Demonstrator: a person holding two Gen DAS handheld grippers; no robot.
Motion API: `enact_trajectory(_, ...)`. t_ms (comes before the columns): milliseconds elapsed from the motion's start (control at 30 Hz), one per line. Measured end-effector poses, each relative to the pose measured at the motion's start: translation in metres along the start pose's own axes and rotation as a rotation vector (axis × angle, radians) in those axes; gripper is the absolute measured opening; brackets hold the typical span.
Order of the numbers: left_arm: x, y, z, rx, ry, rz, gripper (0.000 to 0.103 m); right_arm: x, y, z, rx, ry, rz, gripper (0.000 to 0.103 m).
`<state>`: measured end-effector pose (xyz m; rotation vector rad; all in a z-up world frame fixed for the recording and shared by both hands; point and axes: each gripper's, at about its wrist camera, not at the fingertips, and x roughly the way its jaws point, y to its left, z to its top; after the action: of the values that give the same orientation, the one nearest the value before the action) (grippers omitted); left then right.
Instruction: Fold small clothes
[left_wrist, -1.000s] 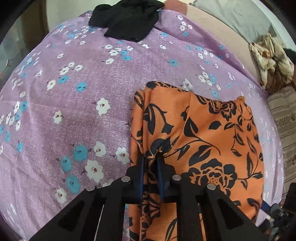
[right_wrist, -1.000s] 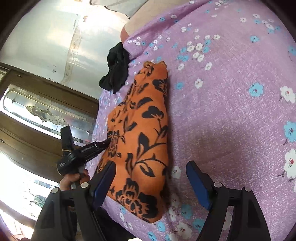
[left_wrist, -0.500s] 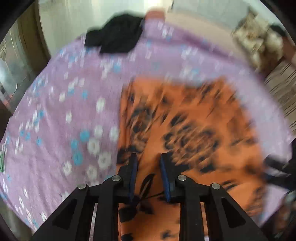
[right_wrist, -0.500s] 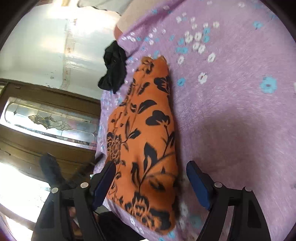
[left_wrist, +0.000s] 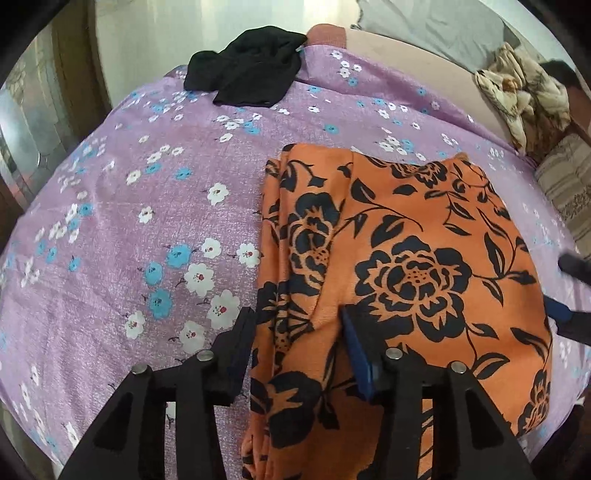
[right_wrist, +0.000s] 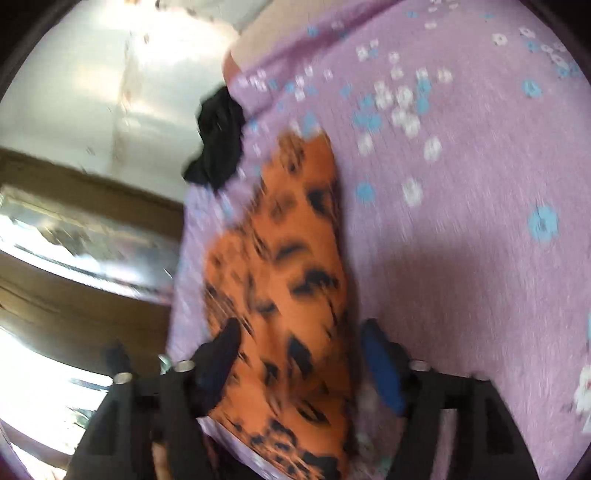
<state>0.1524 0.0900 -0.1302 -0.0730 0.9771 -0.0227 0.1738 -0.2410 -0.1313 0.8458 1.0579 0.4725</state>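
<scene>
An orange garment with a black flower print (left_wrist: 406, 258) lies folded on the purple flowered bedsheet (left_wrist: 147, 221). My left gripper (left_wrist: 299, 332) hovers over the garment's near left edge. Its jaws are opening, and the cloth lies loose below them, not pinched. In the blurred right wrist view the same orange garment (right_wrist: 288, 277) runs away from me. My right gripper (right_wrist: 299, 354) straddles its near end with its jaws wide and opening, and the pads stand clear of the cloth. A blue pad of the right gripper (left_wrist: 557, 314) shows at the garment's right edge.
A crumpled black garment (left_wrist: 251, 70) lies at the far edge of the sheet, also seen as the black garment (right_wrist: 218, 140). A cream patterned cloth (left_wrist: 517, 99) and striped fabric (left_wrist: 569, 184) sit at the right. A wooden door with glass (right_wrist: 74, 240) stands beyond the bed's left edge.
My left gripper let go of the pinched fold of the orange garment and its jaws spread apart. My right gripper slid sideways until it straddles the garment's near end.
</scene>
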Motion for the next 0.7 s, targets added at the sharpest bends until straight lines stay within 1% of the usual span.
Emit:
enact_trajectory(33, 0.0, 0.001, 0.0, -0.008, -0.001, -0.007, 0.052, 0.007, 0.0, 0.007, 0.015, 0.014, 0.001, 0.078)
enact_trajectory(67, 0.001, 0.002, 0.0, -0.009, -0.002, -0.01, 0.052, 0.022, -0.005, 0.015, 0.029, 0.051, -0.001, 0.078)
enact_trajectory(100, 0.002, 0.002, 0.0, -0.01, -0.004, -0.012, 0.052, 0.033, -0.007, 0.019, 0.032, 0.085, -0.002, 0.066)
enact_trajectory(133, 0.002, 0.003, 0.0, -0.013, -0.005, -0.016, 0.052, 0.043, -0.005, 0.021, 0.027, 0.108, -0.019, 0.037)
enact_trajectory(167, 0.002, 0.005, 0.0, -0.017, -0.004, -0.023, 0.052, 0.044, 0.002, 0.021, -0.001, 0.101, -0.041, 0.033)
enact_trajectory(200, 0.003, 0.006, 0.001, -0.021, -0.003, -0.027, 0.053, 0.04, 0.021, 0.018, -0.096, 0.072, -0.086, 0.033)
enact_trajectory(233, 0.004, 0.008, 0.001, -0.029, -0.002, -0.035, 0.053, 0.042, 0.029, 0.016, -0.136, 0.061, -0.127, 0.032)
enact_trajectory(300, 0.005, 0.008, 0.001, -0.036, 0.001, -0.04, 0.055, 0.051, 0.022, 0.015, -0.143, 0.08, -0.205, 0.032)
enact_trajectory(333, 0.005, 0.008, 0.001, -0.035, 0.0, -0.042, 0.055, 0.05, 0.018, 0.017, -0.139, 0.077, -0.21, 0.032)
enact_trajectory(367, 0.004, 0.007, 0.001, -0.034, -0.002, -0.04, 0.055, 0.048, 0.014, 0.017, -0.122, 0.066, -0.178, 0.034)
enact_trajectory(400, 0.005, 0.008, 0.001, -0.034, -0.003, -0.041, 0.055, 0.046, 0.014, 0.018, -0.116, 0.058, -0.17, 0.04)
enact_trajectory(433, 0.005, 0.009, 0.001, -0.038, -0.003, -0.045, 0.055, 0.043, 0.017, 0.016, -0.12, 0.048, -0.191, 0.048)
enact_trajectory(467, 0.005, 0.009, 0.001, -0.043, -0.002, -0.048, 0.055, 0.038, 0.02, 0.014, -0.132, 0.034, -0.229, 0.064)
enact_trajectory(500, 0.005, 0.009, 0.001, -0.05, 0.0, -0.051, 0.055, 0.031, 0.026, 0.011, -0.159, 0.012, -0.253, 0.065)
enact_trajectory(600, 0.005, 0.009, 0.001, -0.048, -0.002, -0.048, 0.055, 0.009, 0.054, -0.004, -0.269, -0.075, -0.283, 0.065)
enact_trajectory(667, 0.005, 0.009, 0.001, -0.05, -0.002, -0.049, 0.055, -0.004, 0.075, -0.016, -0.348, -0.138, -0.292, 0.065)
enact_trajectory(700, 0.005, 0.009, 0.001, -0.052, -0.001, -0.05, 0.055, -0.003, 0.082, -0.02, -0.374, -0.15, -0.283, 0.065)
